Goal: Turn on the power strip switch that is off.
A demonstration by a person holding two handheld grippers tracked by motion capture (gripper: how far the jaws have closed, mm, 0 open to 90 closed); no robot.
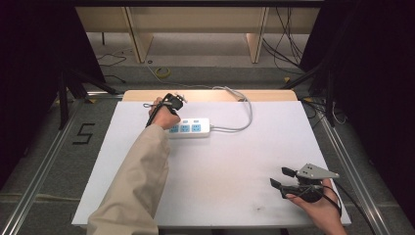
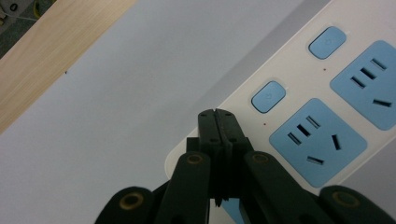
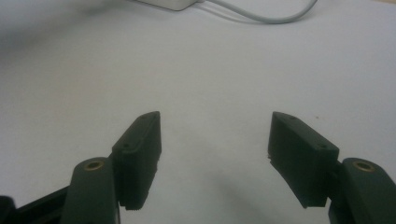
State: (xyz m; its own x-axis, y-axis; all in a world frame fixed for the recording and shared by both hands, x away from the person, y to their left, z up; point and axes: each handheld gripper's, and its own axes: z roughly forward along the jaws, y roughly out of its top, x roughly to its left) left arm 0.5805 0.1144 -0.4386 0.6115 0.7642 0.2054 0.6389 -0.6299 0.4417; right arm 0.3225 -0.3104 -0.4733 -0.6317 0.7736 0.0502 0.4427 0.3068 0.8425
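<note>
A white power strip [image 1: 190,128] lies toward the far side of the white desk [image 1: 220,166], its cord [image 1: 243,115] looping off its right end and back toward the desk's far edge. The left gripper [image 1: 172,104] sits at the strip's left end, held by a hand [image 1: 164,116] on a beige sleeve [image 1: 134,181]. From above, that hand hides the tips. The left gripper view settles it: the jaws of the left gripper [image 2: 218,115] are pressed together with nothing between them, the tips over the strip's [image 2: 299,116] end, just beside a small blue button [image 2: 268,96] and a blue socket [image 2: 317,141].

The right gripper [image 1: 282,180] rests well away from the strip, near the desk's close right corner. In its own view the right gripper [image 3: 215,140] has its jaws spread wide and empty over bare desk [image 3: 196,70], with the strip's end [image 3: 170,3] and cord [image 3: 261,15] far ahead.
</note>
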